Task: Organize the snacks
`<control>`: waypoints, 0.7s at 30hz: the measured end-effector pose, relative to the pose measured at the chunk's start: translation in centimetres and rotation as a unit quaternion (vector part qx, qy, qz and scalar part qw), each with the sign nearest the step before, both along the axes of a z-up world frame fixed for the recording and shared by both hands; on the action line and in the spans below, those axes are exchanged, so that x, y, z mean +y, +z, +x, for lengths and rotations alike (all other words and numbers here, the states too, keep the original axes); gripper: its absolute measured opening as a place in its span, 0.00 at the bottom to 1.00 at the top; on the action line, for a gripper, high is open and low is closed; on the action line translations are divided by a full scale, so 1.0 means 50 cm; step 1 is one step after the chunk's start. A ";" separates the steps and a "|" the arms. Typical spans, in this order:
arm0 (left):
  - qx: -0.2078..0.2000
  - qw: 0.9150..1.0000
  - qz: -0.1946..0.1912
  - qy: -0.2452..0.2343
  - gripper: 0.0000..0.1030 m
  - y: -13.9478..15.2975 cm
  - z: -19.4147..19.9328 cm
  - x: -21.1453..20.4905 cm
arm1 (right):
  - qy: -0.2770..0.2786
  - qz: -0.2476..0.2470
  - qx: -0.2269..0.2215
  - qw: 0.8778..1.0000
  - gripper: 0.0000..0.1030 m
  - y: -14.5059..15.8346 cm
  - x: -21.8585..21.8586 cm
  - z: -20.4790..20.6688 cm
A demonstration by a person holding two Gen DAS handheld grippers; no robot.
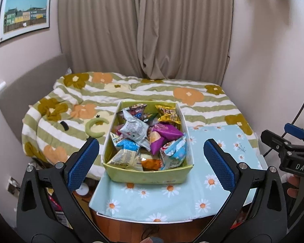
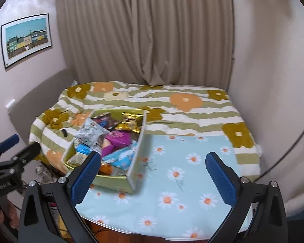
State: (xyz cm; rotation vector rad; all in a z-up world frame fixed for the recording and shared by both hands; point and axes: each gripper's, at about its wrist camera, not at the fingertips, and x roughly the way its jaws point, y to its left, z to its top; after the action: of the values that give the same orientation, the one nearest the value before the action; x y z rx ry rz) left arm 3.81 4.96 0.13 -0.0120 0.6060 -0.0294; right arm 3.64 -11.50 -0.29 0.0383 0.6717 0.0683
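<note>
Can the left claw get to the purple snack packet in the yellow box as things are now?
Probably yes: the left claw is open and empty, the box has no lid, and the purple packet lies on top.

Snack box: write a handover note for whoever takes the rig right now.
Left gripper: open, empty, pulled back from the box.
Right gripper: open, empty, also clear of it.
The yellow-green snack box sits on the daisy-print table, at its left, by the bed, full of mixed snack packets.
Done: no loose packets visible on the table.
Left: packets lie jumbled; sort them if neat rows are wanted.
</note>
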 end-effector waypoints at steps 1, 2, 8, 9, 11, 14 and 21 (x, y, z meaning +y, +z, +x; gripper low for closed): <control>-0.001 1.000 0.001 0.000 0.99 0.000 -0.003 -0.003 | -0.005 -0.002 -0.001 1.000 0.99 -0.002 -0.004 -0.007; -0.001 1.000 0.003 -0.002 0.99 -0.001 -0.009 -0.009 | -0.010 -0.002 -0.001 1.000 0.99 -0.004 -0.010 -0.015; -0.003 1.000 0.013 -0.008 0.99 -0.002 -0.025 -0.031 | -0.029 0.002 -0.007 1.000 0.99 -0.006 -0.029 -0.041; -0.003 1.000 0.013 -0.008 0.99 -0.001 -0.026 -0.033 | -0.031 0.002 -0.007 1.000 0.99 -0.006 -0.031 -0.043; -0.004 1.000 0.011 -0.010 0.99 0.000 -0.029 -0.035 | -0.033 0.005 -0.007 0.999 0.99 -0.007 -0.034 -0.049; -0.005 1.000 0.012 -0.010 0.99 0.001 -0.032 -0.036 | -0.036 0.005 -0.008 0.999 0.99 -0.009 -0.035 -0.054; -0.006 1.000 0.012 -0.011 0.99 0.003 -0.035 -0.037 | -0.039 0.002 -0.008 0.999 0.99 -0.011 -0.036 -0.058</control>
State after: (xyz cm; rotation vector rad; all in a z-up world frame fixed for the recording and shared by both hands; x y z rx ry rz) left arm 2.05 3.14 0.31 0.0188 0.5948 -0.0427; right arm 0.73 -13.29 -0.85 0.0676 0.6526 -0.0042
